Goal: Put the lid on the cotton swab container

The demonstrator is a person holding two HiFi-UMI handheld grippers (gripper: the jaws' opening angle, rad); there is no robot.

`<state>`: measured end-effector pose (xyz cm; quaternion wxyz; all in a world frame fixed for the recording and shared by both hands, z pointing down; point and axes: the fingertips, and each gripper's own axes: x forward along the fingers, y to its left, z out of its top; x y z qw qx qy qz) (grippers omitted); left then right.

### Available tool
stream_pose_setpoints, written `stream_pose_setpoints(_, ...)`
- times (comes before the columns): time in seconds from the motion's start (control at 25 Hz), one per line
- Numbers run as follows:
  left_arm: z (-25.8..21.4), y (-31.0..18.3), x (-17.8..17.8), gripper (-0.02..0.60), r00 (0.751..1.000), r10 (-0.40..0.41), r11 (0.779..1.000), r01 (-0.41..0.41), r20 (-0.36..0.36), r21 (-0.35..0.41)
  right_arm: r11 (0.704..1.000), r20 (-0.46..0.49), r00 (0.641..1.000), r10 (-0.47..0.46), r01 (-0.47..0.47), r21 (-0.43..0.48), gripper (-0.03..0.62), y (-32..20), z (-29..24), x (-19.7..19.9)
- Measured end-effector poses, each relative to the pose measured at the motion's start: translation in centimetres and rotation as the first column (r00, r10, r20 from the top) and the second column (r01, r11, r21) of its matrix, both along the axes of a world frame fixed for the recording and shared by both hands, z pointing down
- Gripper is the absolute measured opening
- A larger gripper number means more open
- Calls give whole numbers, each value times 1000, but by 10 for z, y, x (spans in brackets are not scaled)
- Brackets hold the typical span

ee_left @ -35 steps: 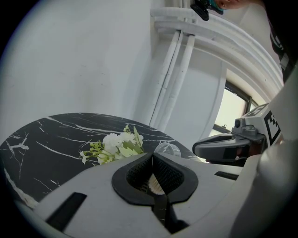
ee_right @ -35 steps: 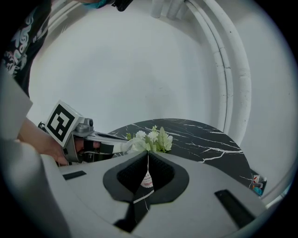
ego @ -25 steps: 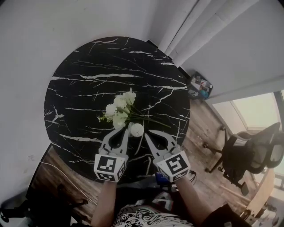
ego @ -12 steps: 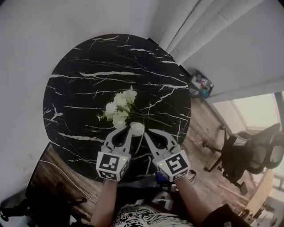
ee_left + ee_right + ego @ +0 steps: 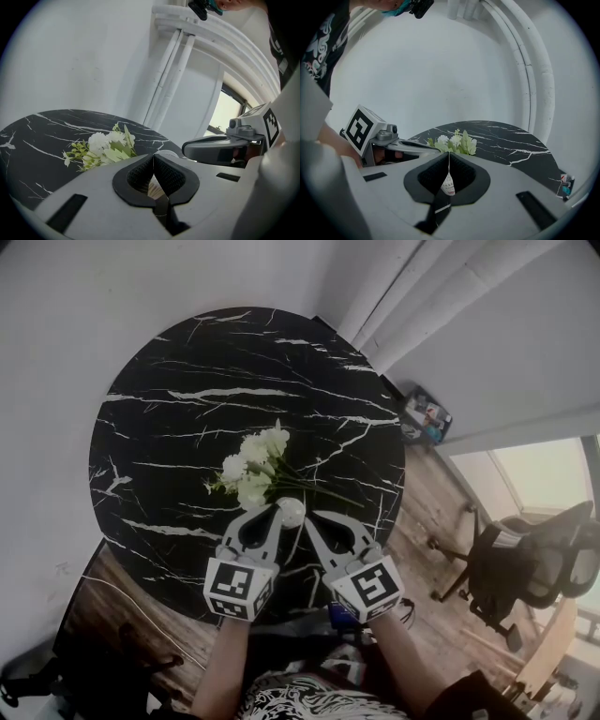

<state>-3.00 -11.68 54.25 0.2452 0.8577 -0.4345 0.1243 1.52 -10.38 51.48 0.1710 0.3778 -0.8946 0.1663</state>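
Note:
A small white round cotton swab container (image 5: pixel 292 512) stands on the black marble table (image 5: pixel 187 362), just in front of a bunch of white flowers (image 5: pixel 255 468). My left gripper (image 5: pixel 274 510) is shut, its tips touching the container's left side. In the left gripper view its tips (image 5: pixel 153 157) meet, with the white top (image 5: pixel 167 153) just to their right and beige swab sticks (image 5: pixel 153 188) showing through the hollow. My right gripper (image 5: pixel 307 520) is shut too, just right of the container. Its tips (image 5: pixel 449 153) meet, and a white printed piece (image 5: pixel 448 184) shows behind them. I see no separate lid.
The flowers (image 5: pixel 105 145) lie across the table's middle, their stems running right. A white wall and pipes stand behind the table. An office chair (image 5: pixel 525 568) and a small box (image 5: pixel 427 418) are on the wooden floor to the right.
My left gripper has crept forward and right until its tips touch the white container. The right gripper has barely moved.

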Motion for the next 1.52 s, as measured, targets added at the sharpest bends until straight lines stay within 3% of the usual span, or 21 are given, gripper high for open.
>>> stream_pose_setpoints(1.52,7,2,10,14,999,22,1000,-22,-46,-7,998,-34,999,3,-5,-64,18,-1,30,0)
